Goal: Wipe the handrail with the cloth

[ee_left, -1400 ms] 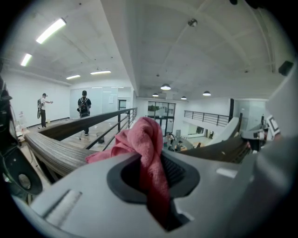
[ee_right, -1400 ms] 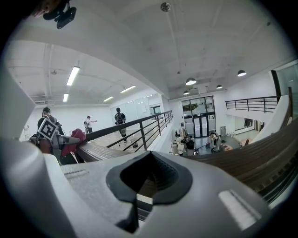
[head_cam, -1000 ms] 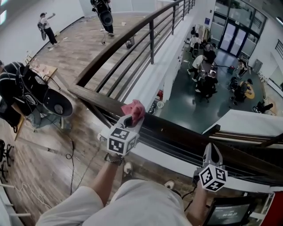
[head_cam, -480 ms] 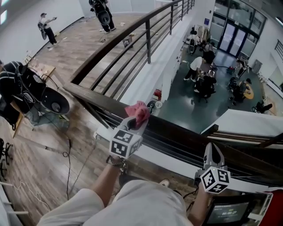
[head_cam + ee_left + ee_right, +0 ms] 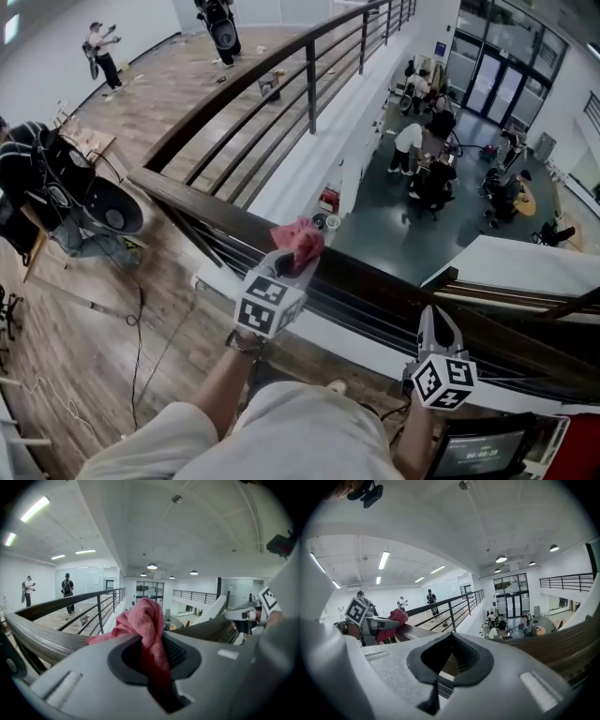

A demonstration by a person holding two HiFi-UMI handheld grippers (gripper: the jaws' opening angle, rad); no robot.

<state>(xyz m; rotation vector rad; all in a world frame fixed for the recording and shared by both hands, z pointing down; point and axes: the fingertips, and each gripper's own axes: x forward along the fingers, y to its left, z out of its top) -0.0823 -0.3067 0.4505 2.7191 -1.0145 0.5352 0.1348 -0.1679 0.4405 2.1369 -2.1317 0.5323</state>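
Note:
A pink cloth [image 5: 298, 237] rests on top of the dark wooden handrail [image 5: 187, 202], which crosses the head view from left to lower right. My left gripper [image 5: 292, 259] is shut on the cloth and holds it against the rail. In the left gripper view the cloth [image 5: 149, 623] bulges up out of the shut left gripper [image 5: 152, 657], with the handrail [image 5: 40, 637] running off to the left. My right gripper [image 5: 435, 330] hovers near the rail further right, shut and empty. From the right gripper [image 5: 449, 660] view, the cloth [image 5: 391, 623] and handrail [image 5: 562, 644] both show.
A second rail section with metal bars [image 5: 309, 89] runs away along the balcony edge. Beyond the rail is a drop to a lower floor with several seated people [image 5: 431, 159]. A person with equipment [image 5: 56, 187] stands at the left. A monitor [image 5: 483, 455] sits at bottom right.
My left gripper has slid the cloth a little to the right along the handrail. The right gripper has stayed almost where it was.

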